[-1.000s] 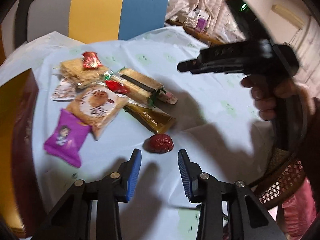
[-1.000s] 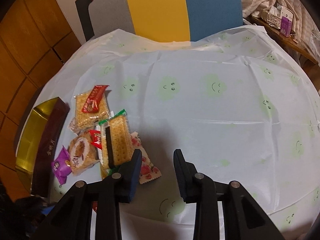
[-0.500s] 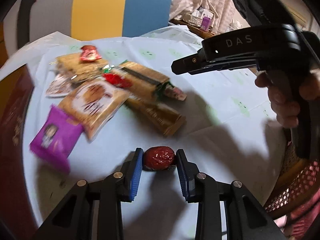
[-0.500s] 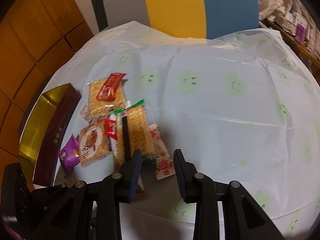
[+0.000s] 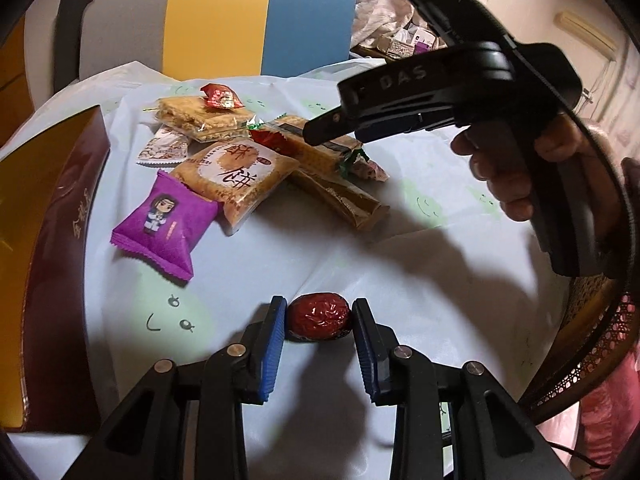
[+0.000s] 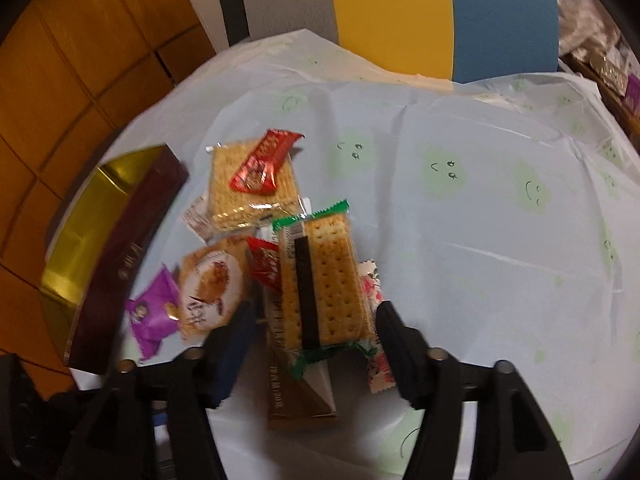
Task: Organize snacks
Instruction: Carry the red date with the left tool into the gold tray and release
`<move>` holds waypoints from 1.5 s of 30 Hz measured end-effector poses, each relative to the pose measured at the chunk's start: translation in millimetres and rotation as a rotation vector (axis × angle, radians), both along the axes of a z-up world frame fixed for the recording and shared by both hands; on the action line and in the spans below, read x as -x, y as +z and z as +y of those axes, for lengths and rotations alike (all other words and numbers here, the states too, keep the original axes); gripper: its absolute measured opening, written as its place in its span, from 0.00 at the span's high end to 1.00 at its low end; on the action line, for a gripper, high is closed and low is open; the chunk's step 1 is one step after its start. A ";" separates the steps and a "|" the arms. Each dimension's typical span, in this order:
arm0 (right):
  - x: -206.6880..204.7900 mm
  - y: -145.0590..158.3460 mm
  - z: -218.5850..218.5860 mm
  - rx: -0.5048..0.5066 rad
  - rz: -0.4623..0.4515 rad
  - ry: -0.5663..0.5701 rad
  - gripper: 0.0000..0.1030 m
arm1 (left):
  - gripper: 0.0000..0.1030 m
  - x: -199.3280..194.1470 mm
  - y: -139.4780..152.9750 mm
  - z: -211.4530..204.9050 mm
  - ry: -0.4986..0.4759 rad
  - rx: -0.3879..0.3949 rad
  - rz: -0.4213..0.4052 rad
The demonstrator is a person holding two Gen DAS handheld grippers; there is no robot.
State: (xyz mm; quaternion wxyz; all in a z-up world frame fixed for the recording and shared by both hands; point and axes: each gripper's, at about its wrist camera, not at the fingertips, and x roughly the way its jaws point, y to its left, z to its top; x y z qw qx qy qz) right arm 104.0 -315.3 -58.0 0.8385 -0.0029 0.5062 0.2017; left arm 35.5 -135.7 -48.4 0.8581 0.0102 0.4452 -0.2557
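Note:
A wrinkled red date (image 5: 319, 316) lies on the pale blue tablecloth (image 5: 400, 272), and my left gripper (image 5: 319, 314) is shut on it, a blue pad at each end. A pile of snacks sits beyond: a purple packet (image 5: 164, 220), a round biscuit pack (image 5: 240, 172), a brown bar (image 5: 340, 200) and a green-edged cracker pack (image 6: 324, 280). My right gripper (image 6: 314, 316) hovers over the pile. Its jaws are opening and straddle the cracker pack without pressing it. The left wrist view shows that gripper (image 5: 328, 130) from the side, held in a hand (image 5: 504, 176).
A maroon box with a gold inside (image 6: 120, 256) stands at the table's left edge. A red candy (image 6: 260, 168) lies on a square cracker pack (image 6: 252, 196). A grey, yellow and blue chair back (image 5: 216, 20) stands behind the table, a wicker chair (image 5: 592, 340) at right.
My left gripper moved up to the date and closed on it. My right gripper came down over the snack pile and its jaws spread around the cracker pack.

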 end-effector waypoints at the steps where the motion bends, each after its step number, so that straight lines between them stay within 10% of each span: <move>1: -0.4 -0.8 2.2 0.015 -0.006 0.004 0.37 | 0.67 1.1 0.8 1.5 0.002 0.002 0.000; 19: -1.5 -22.5 19.2 0.175 -0.072 0.040 0.52 | 0.67 4.7 8.4 11.9 0.001 0.040 -0.001; 29: -1.2 -23.5 18.3 0.178 -0.066 0.024 0.53 | 0.67 -15.8 81.1 92.2 0.183 0.259 -0.063; 37: 0.1 -23.4 20.1 0.194 -0.073 0.026 0.53 | 0.67 -107.8 76.5 165.5 0.455 0.190 0.012; 45: 4.5 -23.8 22.1 0.210 -0.079 0.031 0.53 | 0.67 -176.8 42.5 162.0 0.486 0.045 0.067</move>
